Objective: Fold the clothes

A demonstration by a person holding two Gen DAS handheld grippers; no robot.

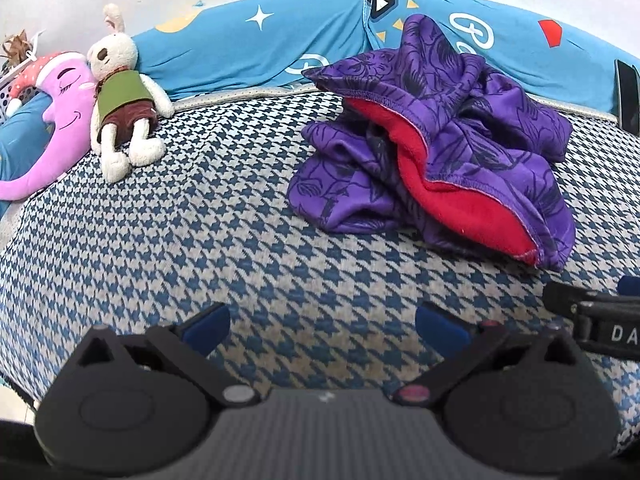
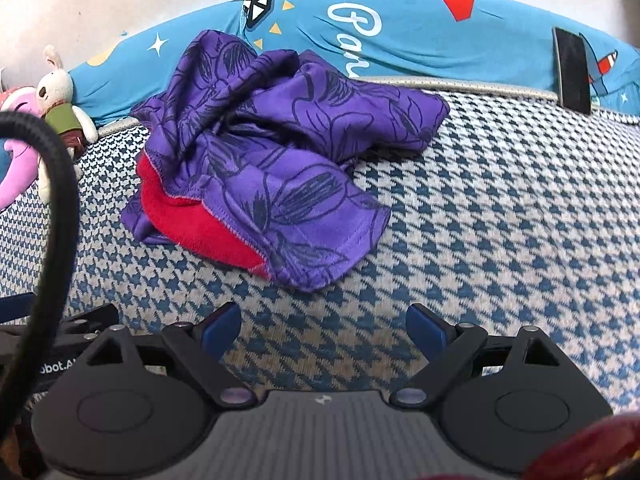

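Observation:
A crumpled purple garment (image 1: 460, 136) with a dark flower print and red lining lies in a heap on the houndstooth bed cover (image 1: 200, 220). In the right wrist view the same purple garment (image 2: 280, 152) sits ahead and left of centre. My left gripper (image 1: 322, 330) is open, its blue-tipped fingers (image 1: 208, 326) spread above bare cover, short of the heap and to its left. My right gripper (image 2: 323, 332) is open too, just short of the garment's near edge. Neither holds anything. Part of the right gripper (image 1: 592, 316) shows at the left view's right edge.
A blue patterned quilt (image 1: 256, 52) runs along the back by the white wall. A white plush rabbit (image 1: 120, 96) and a pink plush toy (image 1: 60, 112) lie at the far left. A dark phone-like slab (image 2: 572, 70) leans at the back right. A black cable (image 2: 56, 208) hangs at the left.

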